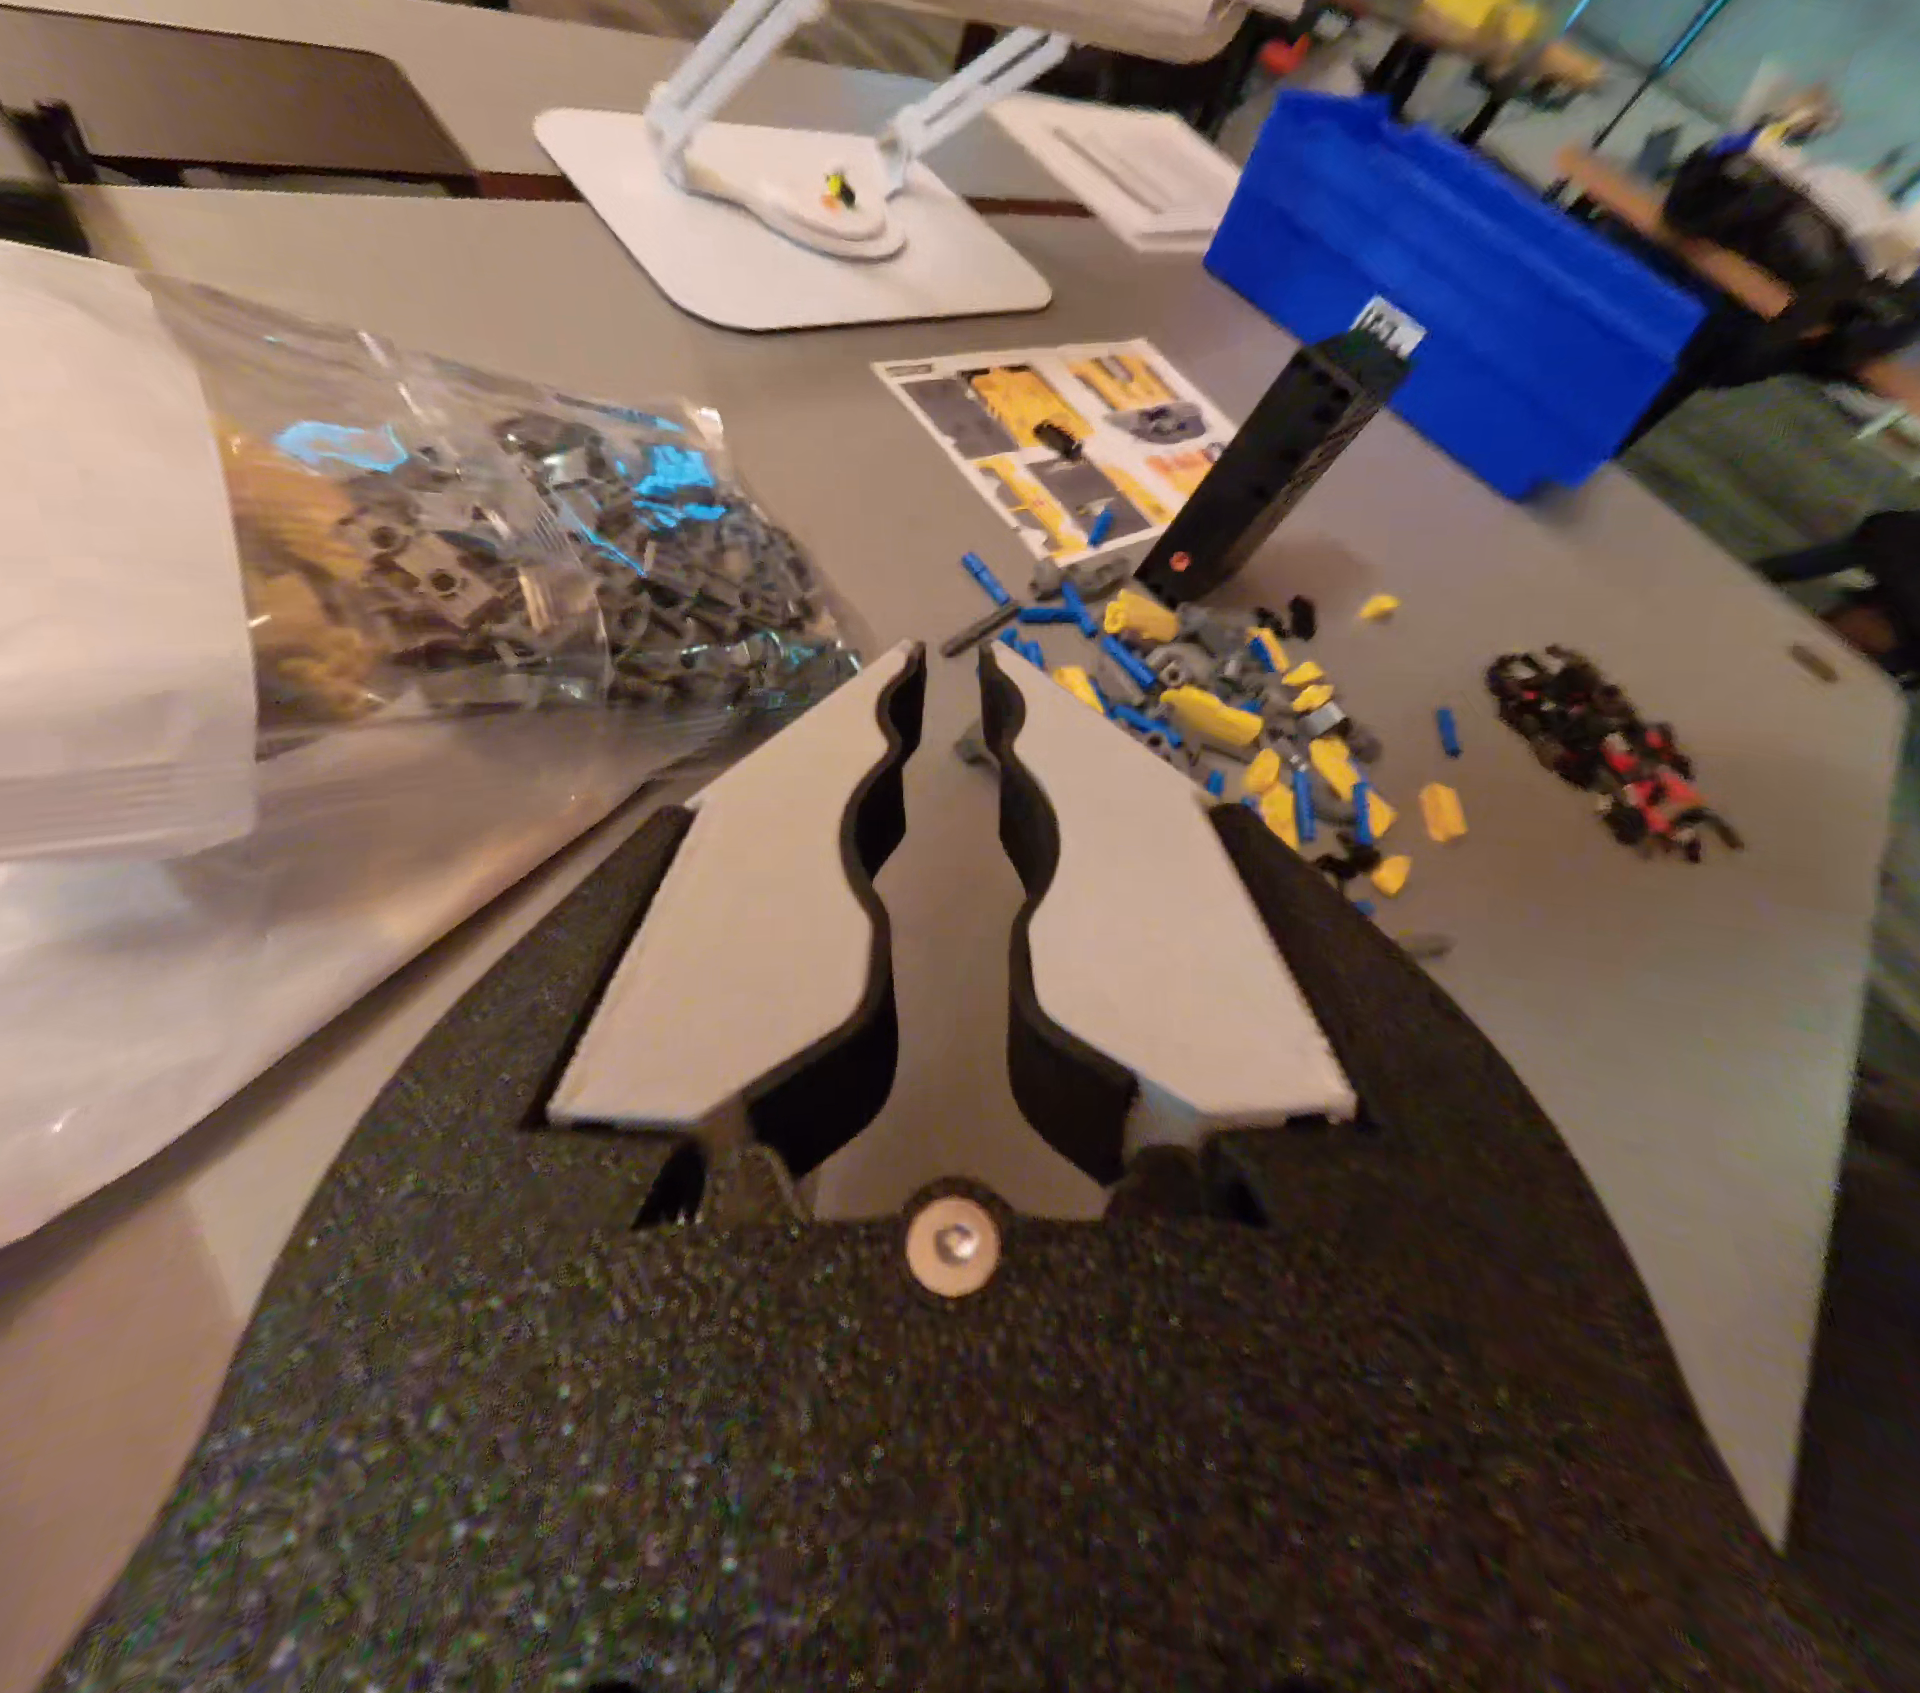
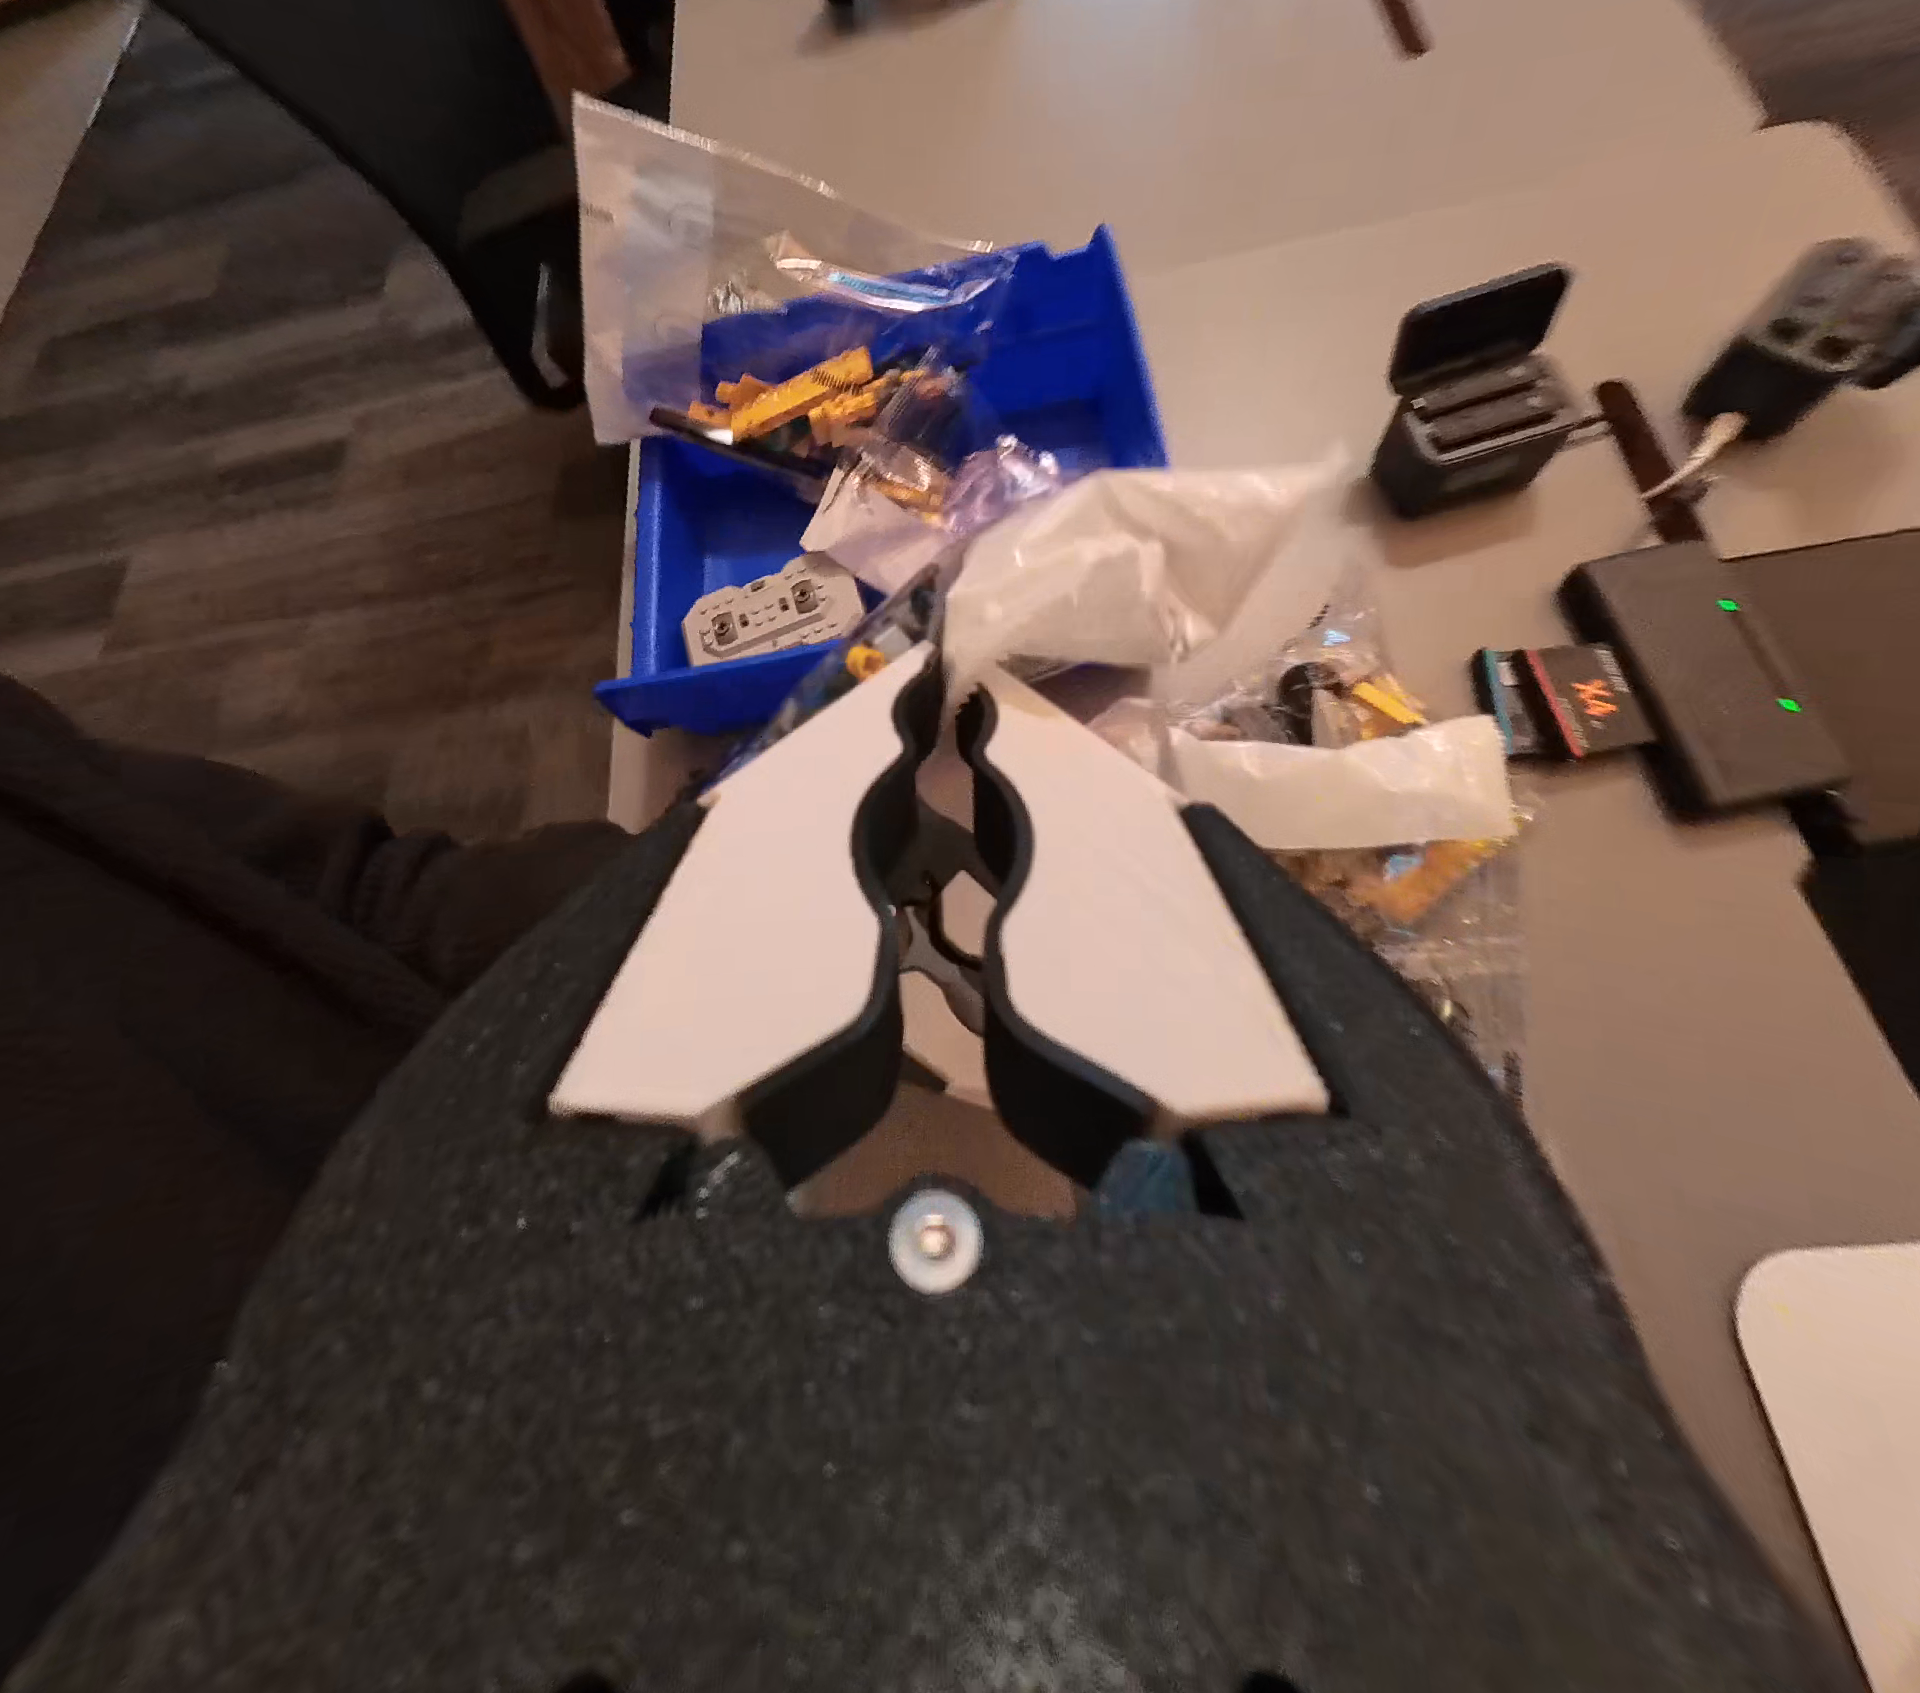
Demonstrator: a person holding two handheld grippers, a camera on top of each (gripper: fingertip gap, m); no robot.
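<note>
Our left gripper [image 1: 951, 656] hovers above the grey table [image 1: 1662, 1072] with its fingers a little spread and nothing between them. To its left lies one clear bag of grey pieces [image 1: 540, 563]. Just ahead on the right we see one loose heap of yellow, blue and grey pieces [image 1: 1226, 708], and farther right one small heap of black and red pieces [image 1: 1600, 750].

Our right gripper [image 2: 954, 675] pinches a crumpled clear bag [image 2: 1122, 563] at its tips. One blue bin [image 2: 727, 500] stands just ahead to the left.

Parted hand-held gripper [image 1: 951, 656] above brick pile [image 1: 1216, 708]
</note>
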